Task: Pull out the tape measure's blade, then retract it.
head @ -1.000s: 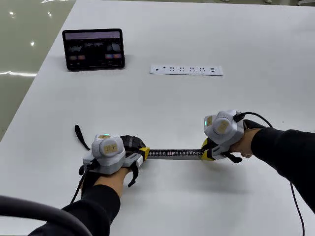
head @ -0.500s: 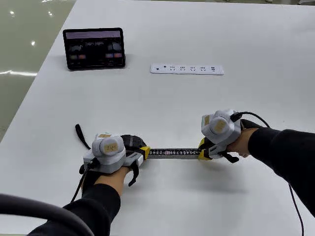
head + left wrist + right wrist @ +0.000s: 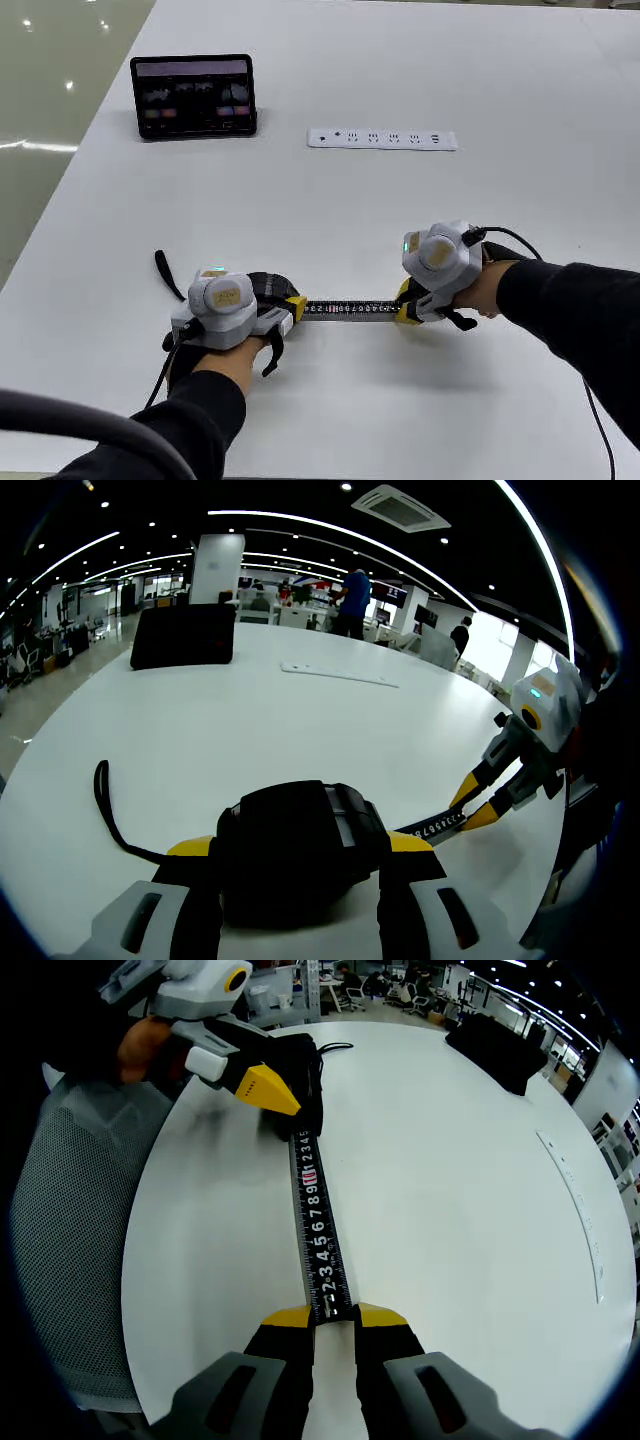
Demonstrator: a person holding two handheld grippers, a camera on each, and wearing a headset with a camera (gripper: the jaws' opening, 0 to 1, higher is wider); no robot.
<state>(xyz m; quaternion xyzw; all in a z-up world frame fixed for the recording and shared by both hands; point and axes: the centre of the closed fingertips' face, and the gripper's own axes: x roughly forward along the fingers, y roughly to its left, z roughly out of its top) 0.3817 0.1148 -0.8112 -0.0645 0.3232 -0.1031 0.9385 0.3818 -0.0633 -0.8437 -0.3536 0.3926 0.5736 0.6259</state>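
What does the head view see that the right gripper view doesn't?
Head view: the hand and dark sleeve behind the right gripper. Right gripper view: a mesh chair back and readable numbers on the blade. Both: the blade stretched to the tape measure case in the left gripper, plus the tablet.

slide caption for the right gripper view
The right gripper pinches the blade tip, stretched from the case in the left gripper
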